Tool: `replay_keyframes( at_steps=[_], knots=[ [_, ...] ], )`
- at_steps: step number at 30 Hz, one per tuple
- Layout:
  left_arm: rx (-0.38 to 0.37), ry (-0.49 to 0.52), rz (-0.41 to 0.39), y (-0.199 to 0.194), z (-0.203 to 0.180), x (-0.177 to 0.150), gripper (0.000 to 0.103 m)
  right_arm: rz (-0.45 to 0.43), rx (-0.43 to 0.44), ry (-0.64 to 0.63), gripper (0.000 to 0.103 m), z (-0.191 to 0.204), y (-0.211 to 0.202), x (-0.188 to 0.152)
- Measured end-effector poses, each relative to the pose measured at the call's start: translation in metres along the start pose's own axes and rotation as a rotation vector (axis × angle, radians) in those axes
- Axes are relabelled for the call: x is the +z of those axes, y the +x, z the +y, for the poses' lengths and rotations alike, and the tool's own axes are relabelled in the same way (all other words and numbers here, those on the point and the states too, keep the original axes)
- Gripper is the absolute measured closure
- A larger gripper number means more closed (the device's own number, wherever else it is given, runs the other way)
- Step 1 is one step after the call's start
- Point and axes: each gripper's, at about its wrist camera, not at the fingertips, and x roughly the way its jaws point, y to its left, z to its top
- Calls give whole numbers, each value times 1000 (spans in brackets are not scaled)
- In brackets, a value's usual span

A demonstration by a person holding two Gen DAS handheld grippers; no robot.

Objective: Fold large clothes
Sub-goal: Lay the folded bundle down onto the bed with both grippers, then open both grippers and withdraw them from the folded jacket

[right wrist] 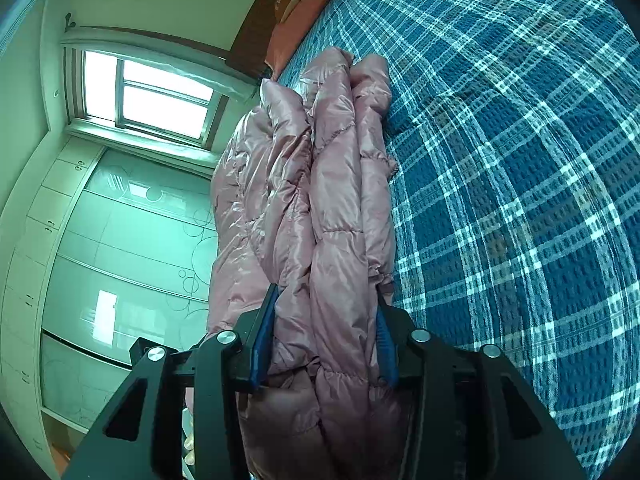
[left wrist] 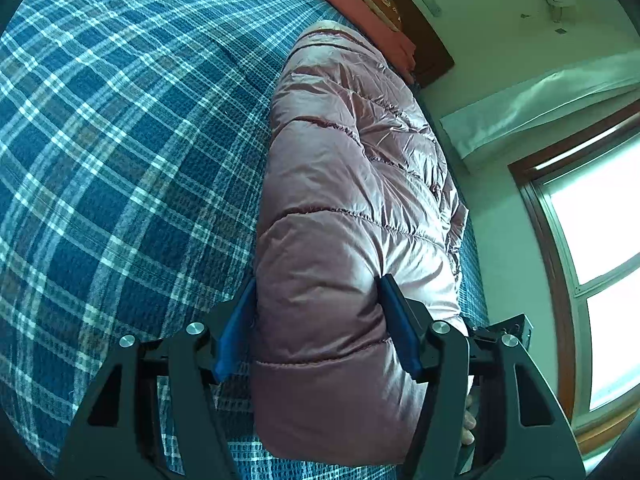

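Observation:
A shiny pink puffer jacket [left wrist: 352,160] lies folded into a long bundle on a bed with a blue plaid cover [left wrist: 120,160], near the bed's edge. In the left wrist view my left gripper [left wrist: 319,280] grips the bundle's near end, its blue pads pressed against both sides of the padded fabric. In the right wrist view the jacket [right wrist: 332,184] shows several bunched layers and a sleeve, running away over the plaid cover [right wrist: 520,200]. My right gripper [right wrist: 326,292] is shut on those layers, which fill the gap between its pads.
A dark wooden headboard [left wrist: 420,40] and a pink pillow [left wrist: 360,12] mark the bed's far end. A window [right wrist: 160,96] and a wardrobe with glass doors [right wrist: 120,240] stand beyond the bed's edge. Fingers of a person's hand [left wrist: 468,420] show behind the left gripper.

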Motion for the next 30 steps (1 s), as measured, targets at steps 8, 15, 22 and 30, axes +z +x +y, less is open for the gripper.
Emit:
replay_keyframes(
  at_steps=[8, 15, 22, 30],
  knots=[
    [47, 27, -29, -20, -3, -13, 33, -25, 5, 42, 45, -10, -21, -23],
    [135, 74, -79, -42, -5, -38, 29, -54, -79, 15, 45, -4, -38, -58],
    [309, 196, -156, -68, -21, -59, 28, -156, -311, -159, 45, 47, -58, -89],
    [445, 285, -223, -96, -43, -87, 21, -234, -551, -355, 36, 100, -67, -125]
  ],
)
